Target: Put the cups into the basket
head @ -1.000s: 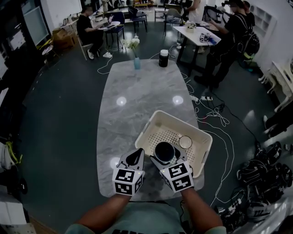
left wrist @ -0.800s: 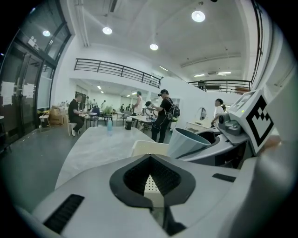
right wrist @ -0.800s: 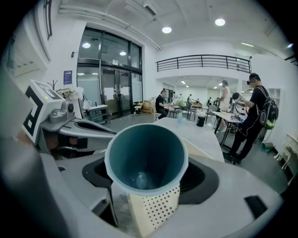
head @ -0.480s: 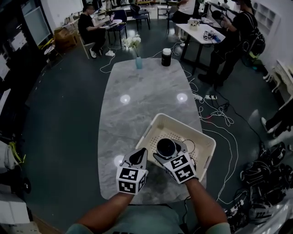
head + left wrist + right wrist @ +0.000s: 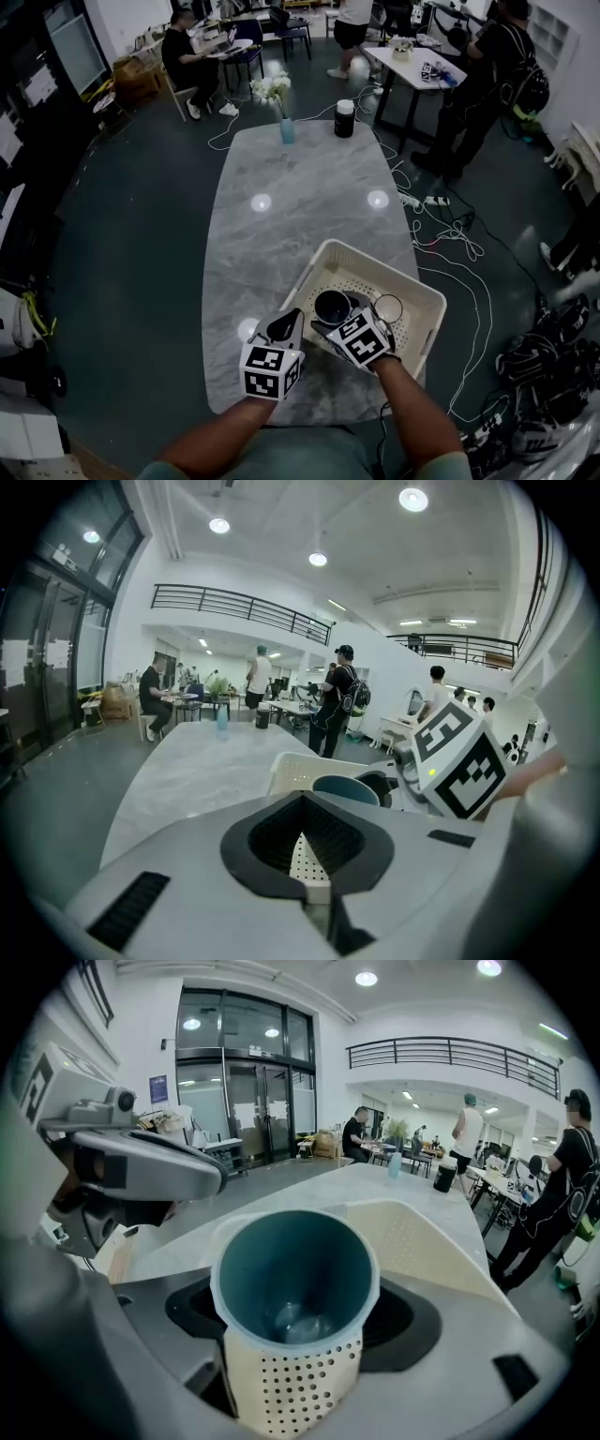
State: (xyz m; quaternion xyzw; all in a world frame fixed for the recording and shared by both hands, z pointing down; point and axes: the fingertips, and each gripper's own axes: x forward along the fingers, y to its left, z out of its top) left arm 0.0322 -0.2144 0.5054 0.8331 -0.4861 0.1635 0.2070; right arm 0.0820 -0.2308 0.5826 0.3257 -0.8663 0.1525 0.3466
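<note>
A: Step in hand? Placement, by my reading. The right claw [image 5: 337, 324] pinches the teal cup [image 5: 295, 1274] by its wall, mouth up, held over the near-left part of the basket [image 5: 394, 275].

B: Is it down on the floor of the basket or above it?

A: Hard to say from the head view. The right gripper view shows perforated floor below the cup base, so probably just above and not resting.

B: Left claw [image 5: 280, 325]?

A: Pressed together, holding nothing. It hovers beside the basket's near-left corner, over the desk [image 5: 300, 187].

B: Anything in the basket already?

A: A second cup [image 5: 387, 307], pale-rimmed, upright, just to the right of the held one. It looks clear, though I can't be sure.

B: So what does the next move call for?

A: Lower the cup until its base sits flat, then spread the jaws and lift straight back. Keep off the neighbour, since there is little room between them.

B: Materials?

A: The teal cup is smooth plastic by its look, round, tapering to a narrower base, with a thin pale lip. The basket is cream plastic, rectangular with rounded corners and plain sloping walls. Its floor is pricked with rows of small round holes. The desk is grey marbled stone, polished enough to mirror the ceiling lamps.
</note>
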